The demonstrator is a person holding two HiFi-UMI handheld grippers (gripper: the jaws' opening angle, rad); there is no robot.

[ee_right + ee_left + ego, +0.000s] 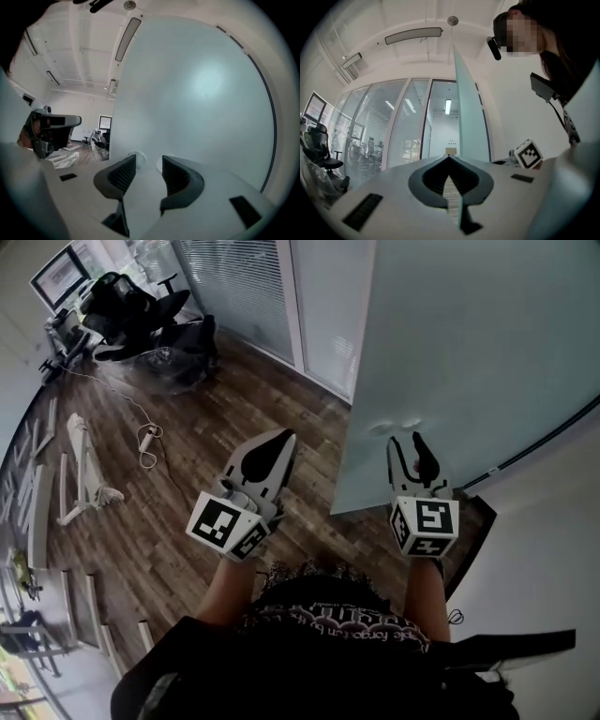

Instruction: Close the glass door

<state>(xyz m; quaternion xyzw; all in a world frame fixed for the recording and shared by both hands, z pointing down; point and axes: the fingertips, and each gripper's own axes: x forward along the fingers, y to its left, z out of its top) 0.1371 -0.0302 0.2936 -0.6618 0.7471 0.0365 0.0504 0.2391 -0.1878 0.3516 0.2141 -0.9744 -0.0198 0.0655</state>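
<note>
The frosted glass door [450, 352] stands ajar ahead of me on the right, its edge toward the room. My right gripper [406, 439] is open, with its tips close to the pane just below two small round fittings [398, 426]; nothing lies between its fingers. In the right gripper view the door [201, 93] fills the picture beyond the parted right gripper [149, 161]. My left gripper [281, 439] is shut and empty, held left of the door's edge over the wooden floor. In the left gripper view the left gripper [450, 157] points toward the door's thin edge [466, 108].
A glass partition with blinds [239, 287] runs behind the door. An office chair [131, 306] and a monitor [58, 276] stand at the far left. A power strip with its cable [148, 439] and white frame parts [84, 470] lie on the floor. A white wall [553, 521] is at the right.
</note>
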